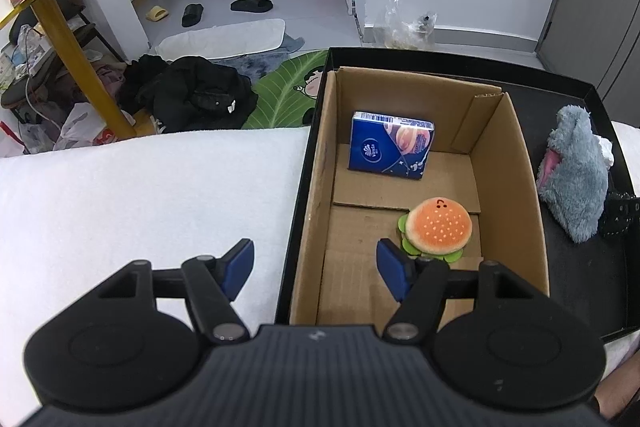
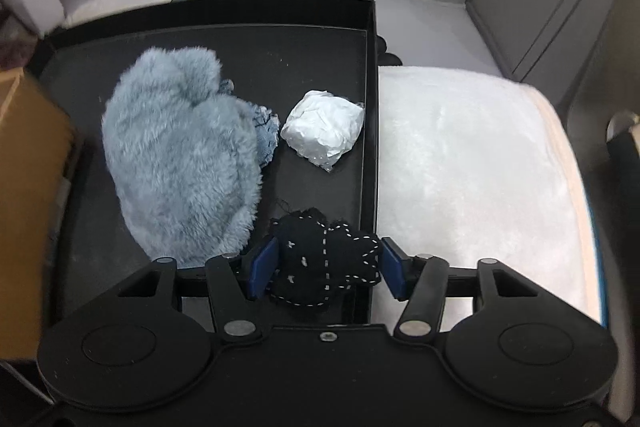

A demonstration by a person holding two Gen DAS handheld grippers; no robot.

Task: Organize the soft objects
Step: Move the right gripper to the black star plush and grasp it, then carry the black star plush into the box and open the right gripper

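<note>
White plush bedding (image 2: 472, 155) is carrying a shallow black tray (image 2: 370, 87), and a cluttered floor with slippers is showing beyond it. Inside the tray a cardboard box (image 1: 516, 187) is sitting to the left, already holding a blue tissue pack (image 1: 390, 147) and a small burger plush (image 1: 438, 225). Beside the box, on the tray floor, a fluffy grey-blue plush (image 2: 180, 147) is lying next to a crumpled white wad (image 2: 324, 127). The right gripper (image 2: 326, 269) is hovering low over the near tray edge, its jaws bracketing a black stitched soft toy (image 2: 320, 259); whether the pads are pressing it I cannot tell. The left gripper (image 1: 316, 267) is hanging over the box's left wall, jaws spread wide and holding nothing. The black toy looks light and squashy, likely compressing rather than slipping, so a firm pinch across its thick middle should suit.
</note>
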